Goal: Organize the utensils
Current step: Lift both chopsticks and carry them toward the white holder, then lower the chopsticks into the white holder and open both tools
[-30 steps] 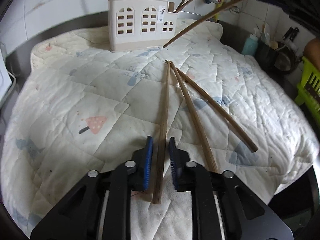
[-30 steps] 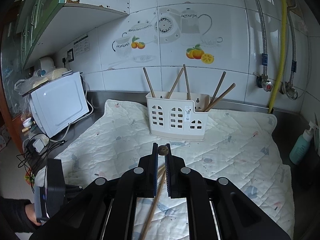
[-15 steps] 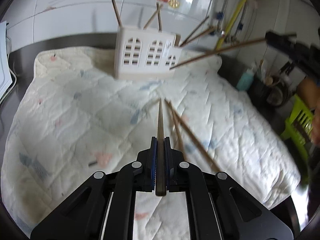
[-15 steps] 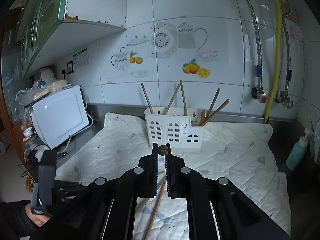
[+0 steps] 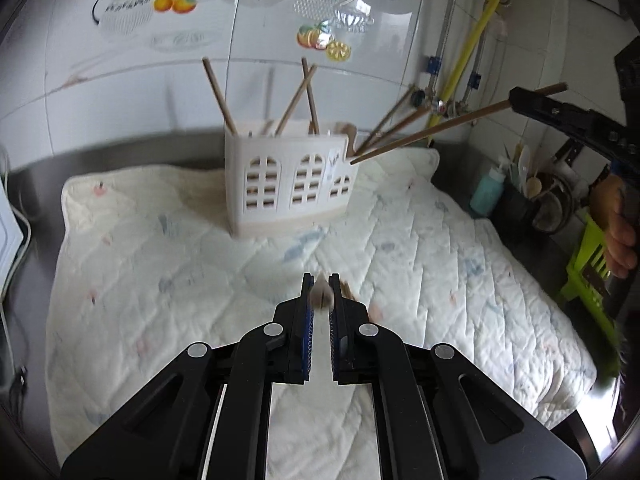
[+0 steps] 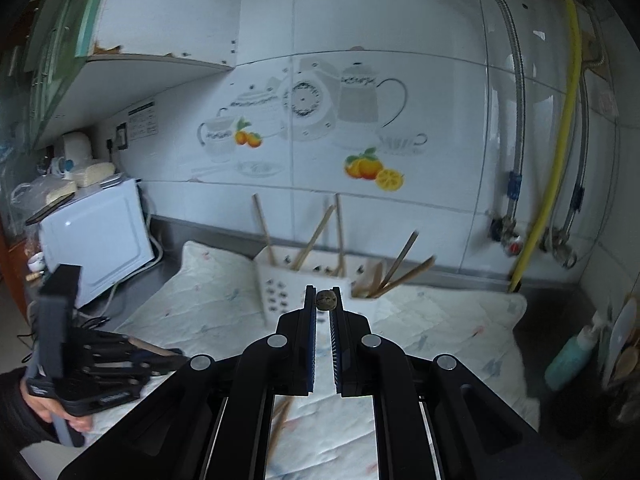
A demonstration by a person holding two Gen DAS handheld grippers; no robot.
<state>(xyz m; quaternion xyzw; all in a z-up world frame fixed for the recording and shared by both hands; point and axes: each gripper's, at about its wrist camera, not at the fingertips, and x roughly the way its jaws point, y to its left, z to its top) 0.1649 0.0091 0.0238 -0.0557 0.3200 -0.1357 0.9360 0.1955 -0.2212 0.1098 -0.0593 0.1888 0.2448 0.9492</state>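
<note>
Chopsticks number five in the white holder point(image 5: 288, 184) ahead of the left gripper point(image 5: 321, 296), three in its tall section and two in the low one. Each gripper pinches one more: the left's point(image 5: 321, 298) shows only as a blurred end between its fingertips, while the right gripper point(image 6: 327, 300) holds its stick point(image 5: 440, 128) with the tip at the holder's low section. Others on the quilt point(image 5: 440, 248) are mostly hidden.
</note>
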